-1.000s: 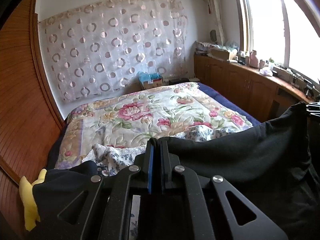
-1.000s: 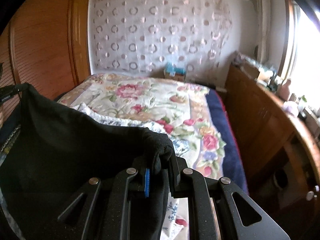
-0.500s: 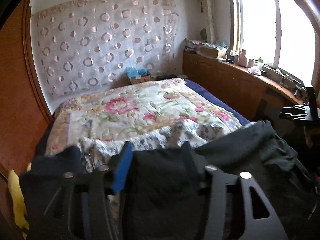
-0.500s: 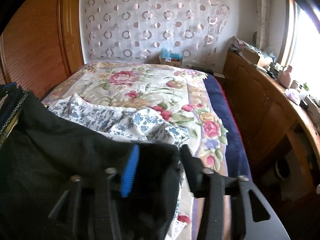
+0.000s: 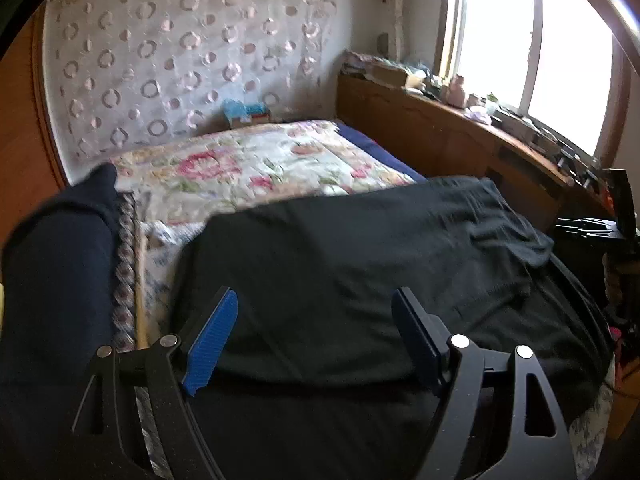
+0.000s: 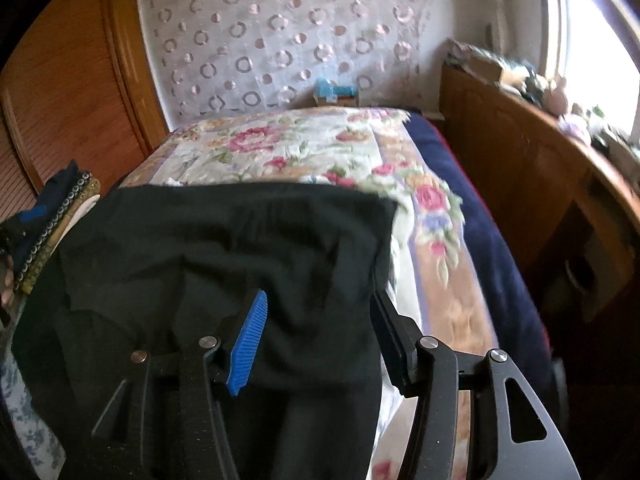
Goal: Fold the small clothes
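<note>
A black garment (image 5: 360,260) lies folded over on the bed, its far edge straight across the floral bedspread. My left gripper (image 5: 316,296) hovers just above its near left part. Its jaws are opening and stand wide, and the blue pads (image 5: 212,332) press on nothing. In the right wrist view the same black garment (image 6: 240,240) spreads under my right gripper (image 6: 318,296). Those jaws are opening too, with cloth showing between them but not pinched. The right finger stands at the garment's right edge.
A stack of folded clothes, navy (image 5: 52,280) over a patterned cloth (image 5: 124,280), sits left of the garment, also the stack (image 6: 52,216). The floral bedspread (image 6: 320,148) stretches ahead. A wooden cabinet (image 6: 520,168) lines the right side, a wardrobe (image 6: 60,100) the left.
Both grippers were shut on the raised black garment; both have opened and let it go. The garment has dropped flat onto the bed, and both grippers have moved forward and down.
</note>
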`<state>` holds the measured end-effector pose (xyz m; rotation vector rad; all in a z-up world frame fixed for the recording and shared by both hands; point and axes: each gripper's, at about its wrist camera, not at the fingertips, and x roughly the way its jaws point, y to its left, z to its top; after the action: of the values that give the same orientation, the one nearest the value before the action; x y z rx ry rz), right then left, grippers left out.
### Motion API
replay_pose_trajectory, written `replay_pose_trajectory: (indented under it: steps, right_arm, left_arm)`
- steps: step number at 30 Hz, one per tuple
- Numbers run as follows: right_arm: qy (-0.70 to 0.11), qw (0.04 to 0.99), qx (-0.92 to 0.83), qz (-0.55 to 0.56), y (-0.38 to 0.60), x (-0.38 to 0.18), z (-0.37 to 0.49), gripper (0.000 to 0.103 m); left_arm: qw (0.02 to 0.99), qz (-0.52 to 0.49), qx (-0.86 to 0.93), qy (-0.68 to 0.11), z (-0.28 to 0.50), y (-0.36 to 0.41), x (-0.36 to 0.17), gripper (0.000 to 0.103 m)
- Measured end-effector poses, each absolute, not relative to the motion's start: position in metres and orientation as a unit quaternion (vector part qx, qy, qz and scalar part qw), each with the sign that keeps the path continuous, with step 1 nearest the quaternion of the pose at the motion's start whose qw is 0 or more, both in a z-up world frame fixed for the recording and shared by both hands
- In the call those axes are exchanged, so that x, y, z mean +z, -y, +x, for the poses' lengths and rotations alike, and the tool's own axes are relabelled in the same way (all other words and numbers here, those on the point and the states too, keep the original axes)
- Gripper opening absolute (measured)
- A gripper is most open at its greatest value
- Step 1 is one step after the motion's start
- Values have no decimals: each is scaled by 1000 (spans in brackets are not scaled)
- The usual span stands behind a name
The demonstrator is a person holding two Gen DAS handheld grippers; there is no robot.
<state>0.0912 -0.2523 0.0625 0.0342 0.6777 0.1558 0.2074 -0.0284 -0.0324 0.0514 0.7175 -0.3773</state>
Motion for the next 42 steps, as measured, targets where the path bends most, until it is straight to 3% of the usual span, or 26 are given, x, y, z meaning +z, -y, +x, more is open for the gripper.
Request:
replay_pose_trajectory:
  steps: [10, 38, 39, 42]
  right_arm:
    - [-379, 922, 50, 55, 266, 51, 83, 55]
    - [-360, 932, 24, 26, 249, 50, 100, 55]
    - [-357, 933, 27, 25, 249, 51, 99, 55]
    - [-351, 935, 36, 22, 250, 53, 98, 36]
  left_arm:
    - [909, 22, -163, -382, 198, 31, -58, 80]
    - [899, -47, -80, -427, 219, 18, -83, 80]
    - [900, -42, -77, -428, 220, 19, -84, 80]
    - [898, -45, -74, -431, 222, 19, -87, 73]
